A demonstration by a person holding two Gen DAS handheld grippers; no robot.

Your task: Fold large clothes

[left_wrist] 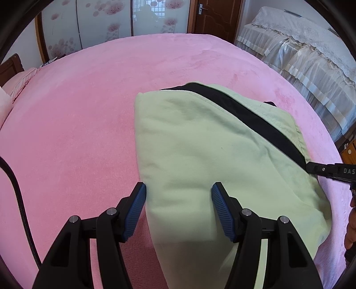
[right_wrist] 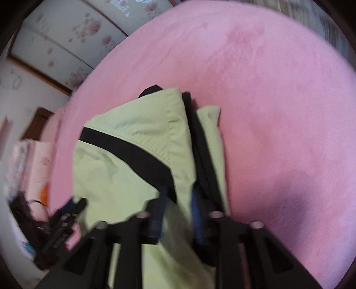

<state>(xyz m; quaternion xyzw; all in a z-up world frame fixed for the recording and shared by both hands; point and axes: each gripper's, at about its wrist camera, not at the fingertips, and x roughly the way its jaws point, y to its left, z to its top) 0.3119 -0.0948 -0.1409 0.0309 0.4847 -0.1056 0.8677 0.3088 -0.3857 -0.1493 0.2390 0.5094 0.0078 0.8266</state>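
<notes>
green garment point(left_wrist: 200, 144) lies folded on pink bed point(left_wrist: 77, 111); right gripper point(left_wrist: 329, 171) reads "das".

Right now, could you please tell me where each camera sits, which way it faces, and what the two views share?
Left wrist: on the left gripper, facing across the pink bed toward the floral sliding doors; its blue-padded fingers stand open about the green garment, and the right gripper's tip enters from the right.
Right wrist: on the right gripper, blurred, facing along the garment; its fingers look closed on the cloth, with the left gripper lower left.
Shared: garment with black stripe, bed, doors.
</notes>
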